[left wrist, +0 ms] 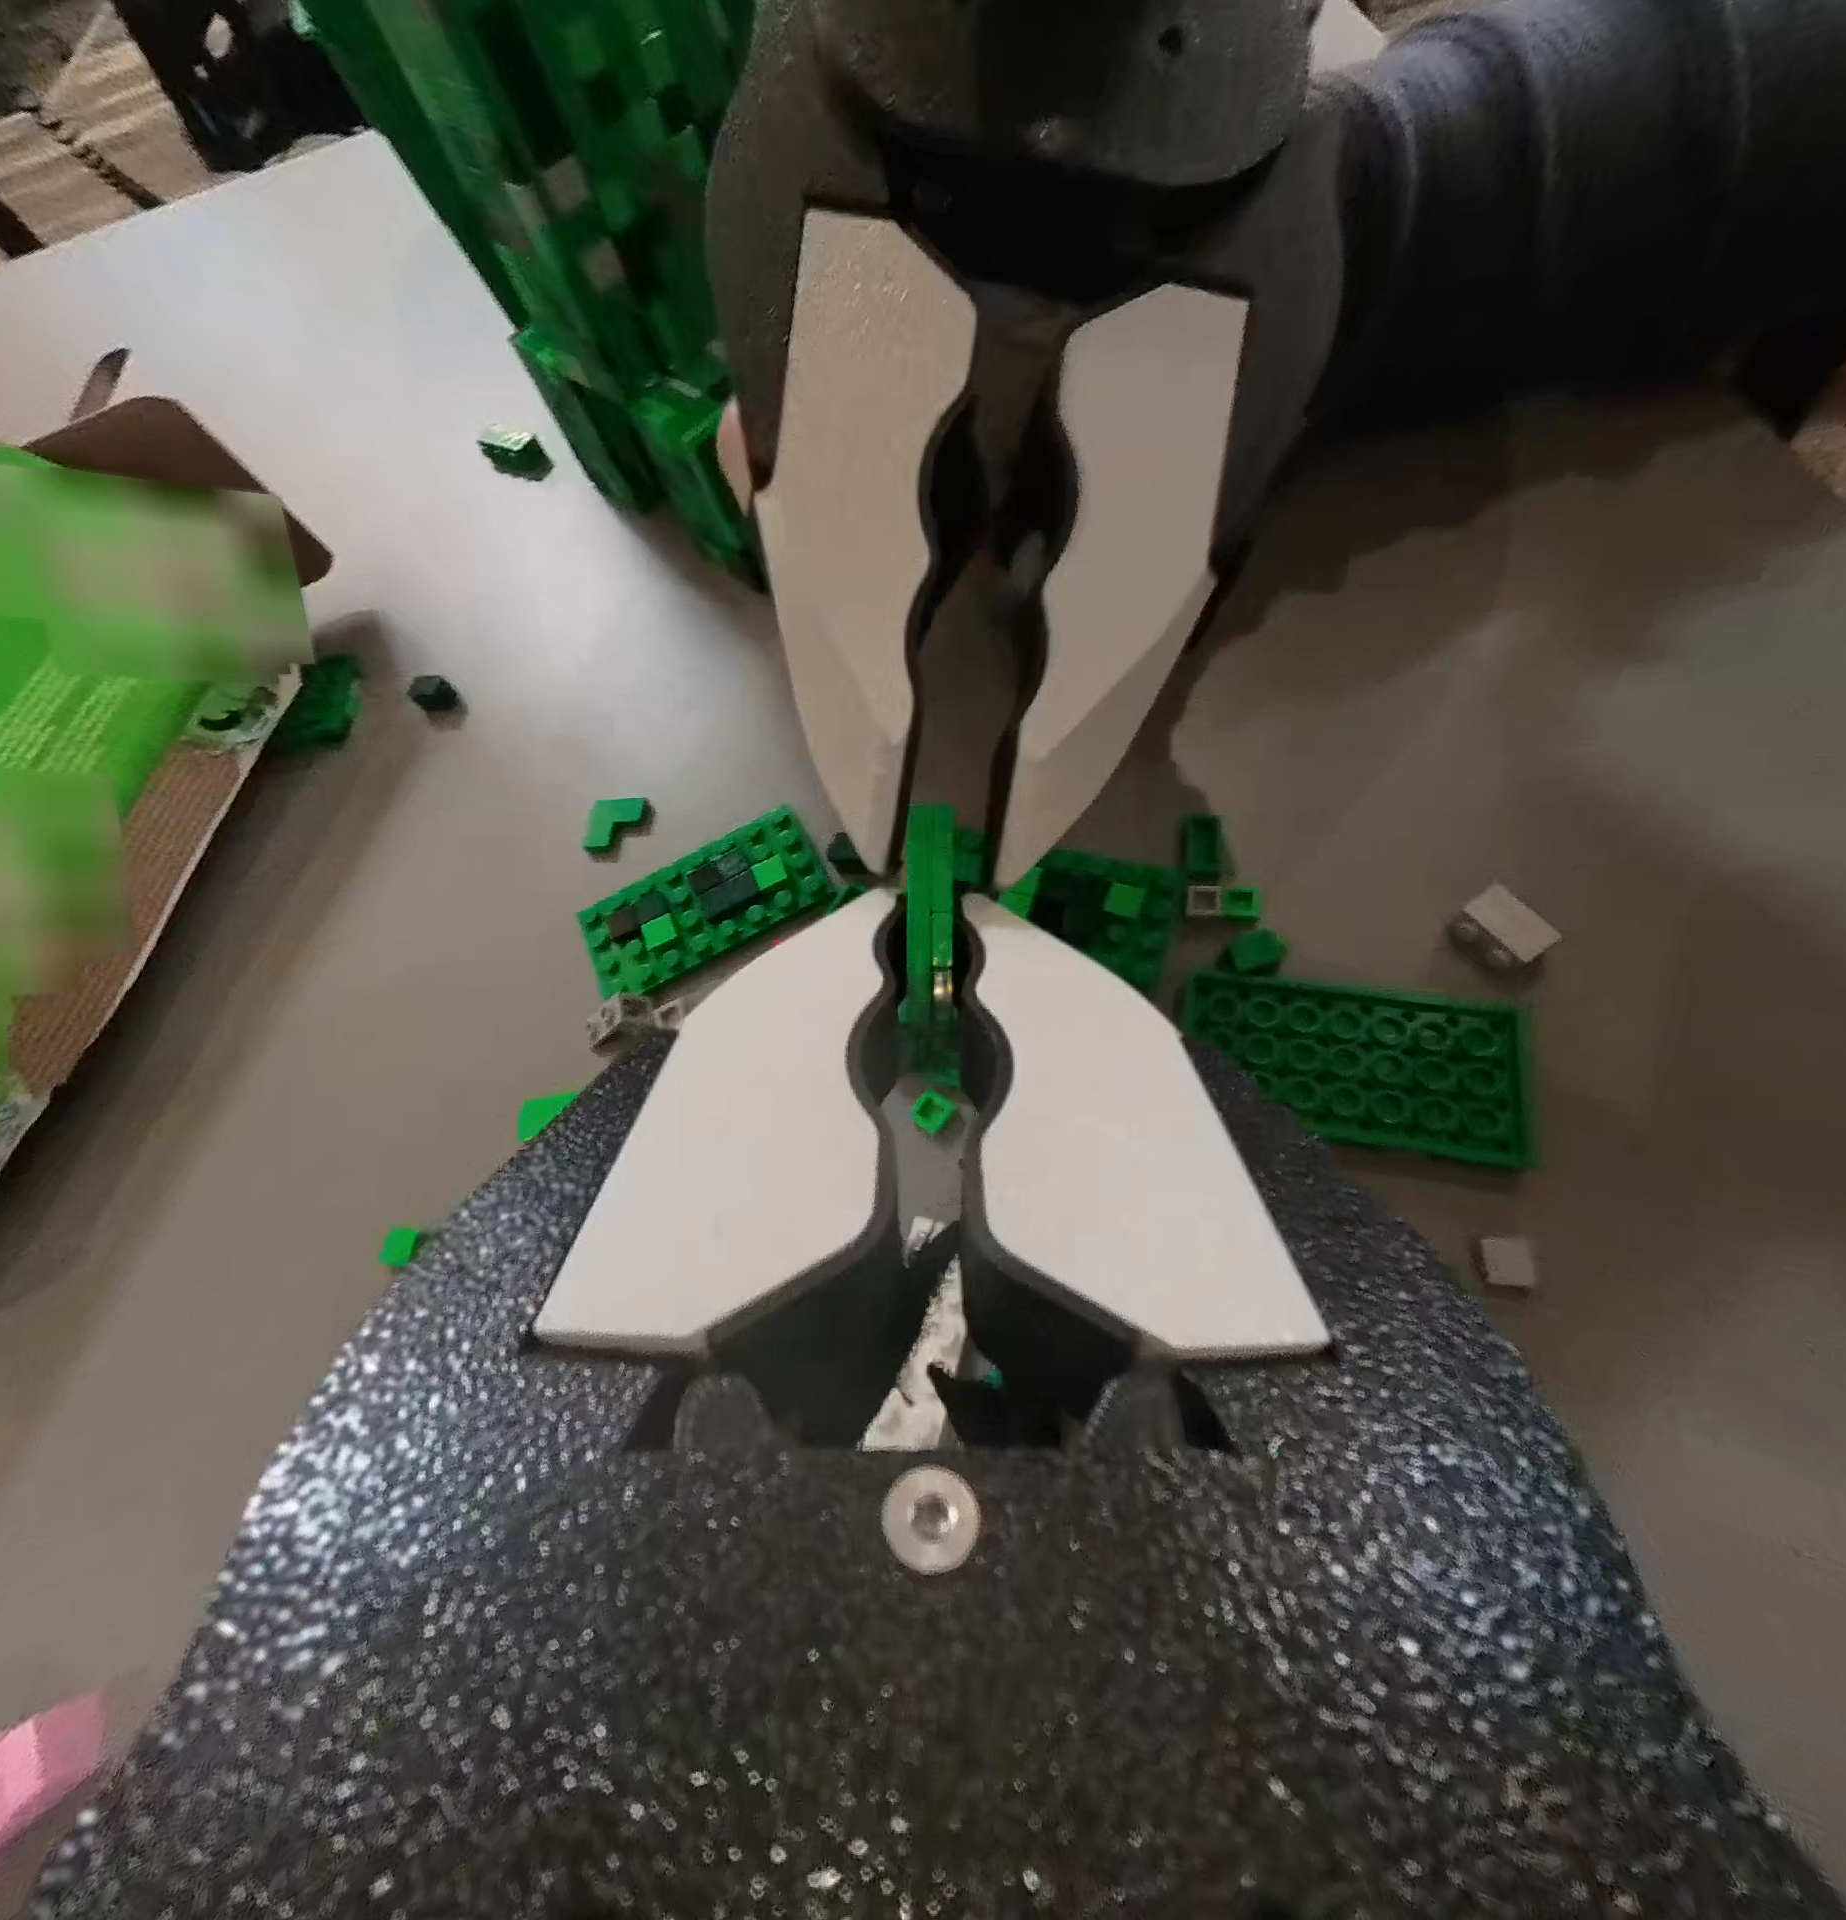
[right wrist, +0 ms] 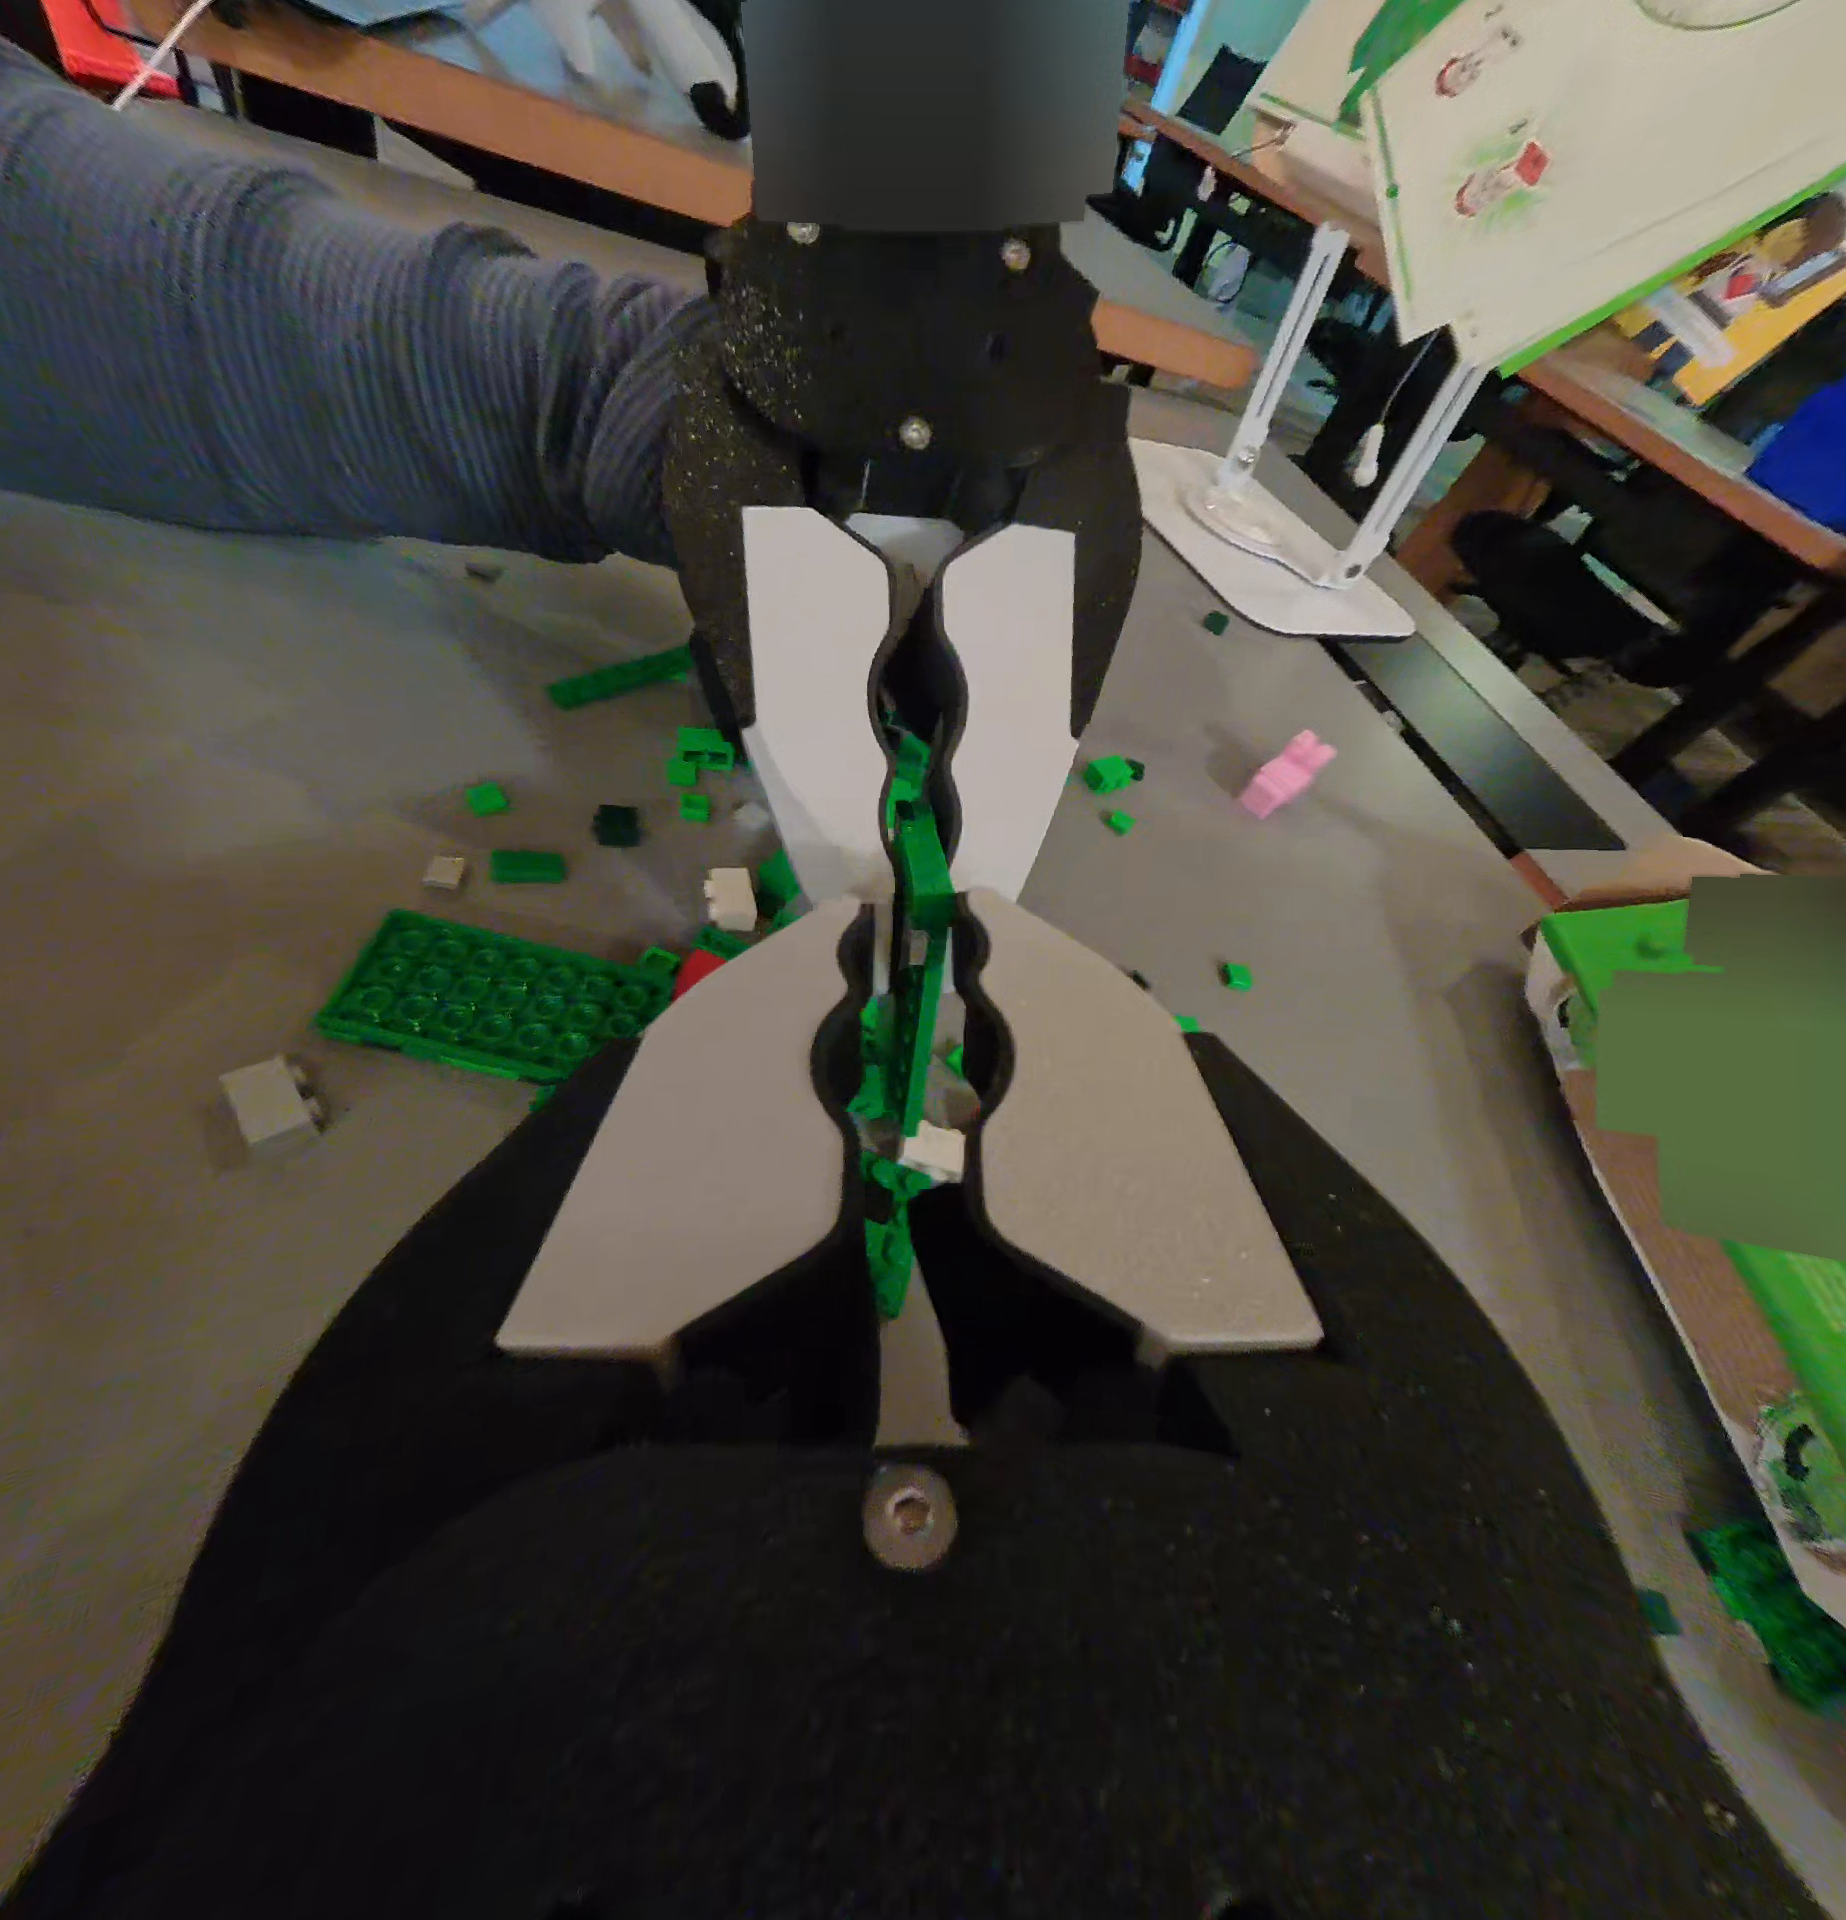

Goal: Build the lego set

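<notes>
I have both grippers, left gripper (left wrist: pixel 927 914) and right gripper (right wrist: pixel 914 914), clamped on one green plate assembly (left wrist: pixel 929 883); tall green tower (left wrist: pixel 545 208) stands built, loose bricks (right wrist: pixel 524 864) cover the bench (left wrist: pixel 483 1039).

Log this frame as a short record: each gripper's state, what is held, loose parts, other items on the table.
left gripper: shut on green plate assembly
right gripper: shut on the same assembly, tips meeting the left's
large green plate: loose, flat on the grey table
studded green plate: flat, small tiles on it
grey bricks: loose
pink piece: far side
tall green build: upright
</notes>
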The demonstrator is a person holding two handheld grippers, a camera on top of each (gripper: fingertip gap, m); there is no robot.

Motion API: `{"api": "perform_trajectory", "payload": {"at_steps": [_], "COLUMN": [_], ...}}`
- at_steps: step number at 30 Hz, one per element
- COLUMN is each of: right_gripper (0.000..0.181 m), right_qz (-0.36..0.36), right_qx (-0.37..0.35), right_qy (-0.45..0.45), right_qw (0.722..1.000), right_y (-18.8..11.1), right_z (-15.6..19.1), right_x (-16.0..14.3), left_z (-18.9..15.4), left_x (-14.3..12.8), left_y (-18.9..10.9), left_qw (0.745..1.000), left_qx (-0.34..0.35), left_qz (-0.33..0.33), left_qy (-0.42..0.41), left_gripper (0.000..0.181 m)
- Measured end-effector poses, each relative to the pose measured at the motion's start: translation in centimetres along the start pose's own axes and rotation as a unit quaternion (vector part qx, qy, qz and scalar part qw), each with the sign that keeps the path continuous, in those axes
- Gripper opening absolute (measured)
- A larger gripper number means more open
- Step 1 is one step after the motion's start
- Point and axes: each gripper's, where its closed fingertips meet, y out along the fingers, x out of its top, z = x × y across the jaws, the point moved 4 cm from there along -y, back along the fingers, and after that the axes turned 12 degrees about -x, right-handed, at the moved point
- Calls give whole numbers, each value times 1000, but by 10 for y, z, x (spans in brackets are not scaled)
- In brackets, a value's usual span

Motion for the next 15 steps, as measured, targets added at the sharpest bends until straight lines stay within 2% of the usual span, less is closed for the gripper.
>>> {"api": "perform_trajectory", "payload": {"at_steps": [2,5,10,12,14,15], "right_gripper": [7,6,6,6,6,6], "right_qz": [7,9,-73,-102,-123,-130], "right_qx": [2,-25,-73,-62,-51,-50], "right_qy": [7,50,132,166,189,197], "right_qw": [1000,998,986,979,973,970], "right_y": [1,2,-10,-14,-17,-18], "right_z": [0,-10,-31,-34,-36,-37], "right_x": [-2,-2,16,21,25,26], "left_z": [-1,10,19,17,19,19], "left_x": [-1,1,4,11,19,21], "left_y": [2,0,0,4,3,2], "left_qw": [1000,999,993,989,980,977], "left_qx": [-3,49,75,64,76,76], "left_qz": [6,-15,-76,-124,-174,-188], "left_qy": [6,-7,-48,-52,-57,-58], "left_gripper": [6,9,39,35,17,14]}}
